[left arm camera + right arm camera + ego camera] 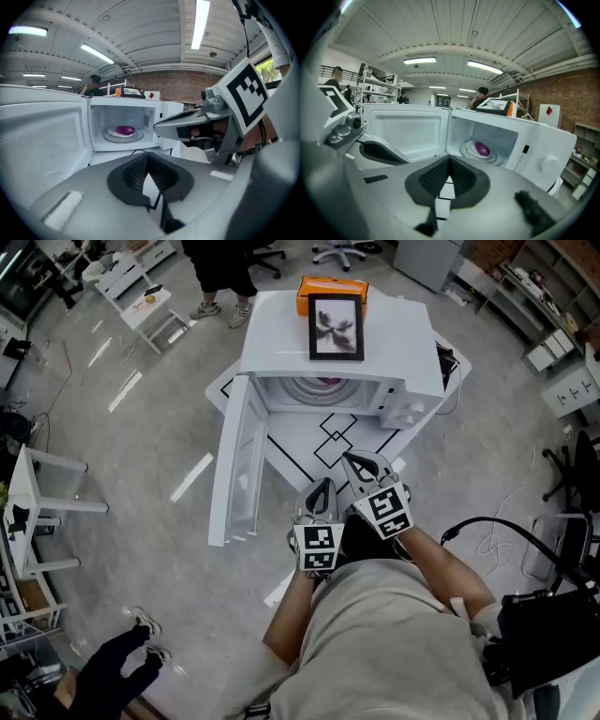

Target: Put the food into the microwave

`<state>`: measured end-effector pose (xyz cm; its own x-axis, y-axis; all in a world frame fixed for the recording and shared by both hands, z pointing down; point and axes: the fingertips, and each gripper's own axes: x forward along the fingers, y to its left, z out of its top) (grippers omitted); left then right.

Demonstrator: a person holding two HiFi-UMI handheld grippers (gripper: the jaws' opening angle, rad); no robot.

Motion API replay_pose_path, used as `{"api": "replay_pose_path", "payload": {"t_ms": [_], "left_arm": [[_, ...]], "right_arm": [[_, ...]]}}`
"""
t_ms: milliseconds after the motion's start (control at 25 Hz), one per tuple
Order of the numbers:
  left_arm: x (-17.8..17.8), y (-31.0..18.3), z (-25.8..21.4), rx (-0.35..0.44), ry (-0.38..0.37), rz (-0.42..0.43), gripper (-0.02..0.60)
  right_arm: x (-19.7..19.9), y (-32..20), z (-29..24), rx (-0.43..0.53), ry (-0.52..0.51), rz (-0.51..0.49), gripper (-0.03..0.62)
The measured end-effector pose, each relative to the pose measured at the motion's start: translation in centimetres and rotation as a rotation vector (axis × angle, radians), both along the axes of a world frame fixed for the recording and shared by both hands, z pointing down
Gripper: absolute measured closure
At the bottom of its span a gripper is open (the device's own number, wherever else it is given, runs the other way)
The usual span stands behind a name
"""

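**Inside the microwave the food is already seated; the door is left to be shut**

Toward the far edge of the counter the microwave is seen with its door swung wide open on its left side. The food, a rounded purple piece, is shown lying on a pale plate in the middle of the cavity floor. From the head view only a pink glimpse of it is caught under the roof of the oven. A framed picture and an orange box are stood on top.

Both tongs are held over the near edge of the counter, well apart from the cavity. The left tongs are seen closed, the pads brought together at their tips with nothing held between them. The right tongs are likewise closed and empty.

The placing step is therefore judged to be done, and only the closing of the door appears to be left. For that no grip is thought to be needed. The outer face of the door, near its free edge at the near left, could be pressed with closed tongs, most easily the left pair, which is the nearer. The panel would have to be followed round its arc toward the cavity until the latch is met. A steady, light push is advised, since the oven might otherwise be shifted on the counter.
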<state>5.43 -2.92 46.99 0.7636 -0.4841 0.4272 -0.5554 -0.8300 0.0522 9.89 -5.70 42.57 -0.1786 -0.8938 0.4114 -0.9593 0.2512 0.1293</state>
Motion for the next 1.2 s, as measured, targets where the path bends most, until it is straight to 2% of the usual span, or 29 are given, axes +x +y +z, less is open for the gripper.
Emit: {"api": "replay_pose_path", "payload": {"t_ms": [280, 600, 1200], "left_arm": [[-0.1, 0.8, -1.2, 0.024, 0.024, 0.043, 0.574], [-1.0, 1.3, -1.7, 0.039, 0.033, 0.07, 0.574], [-2.7, 1.9, -2.1, 0.034, 0.062, 0.046, 0.574]], "right_arm": [[-0.9, 1.5, -1.1, 0.024, 0.049, 0.017, 0.583], [-2.6, 2.7, -1.1, 0.034, 0.037, 0.007, 0.583], [-4.2, 3.6, -1.7, 0.049, 0.066, -0.017, 0.583]]}}
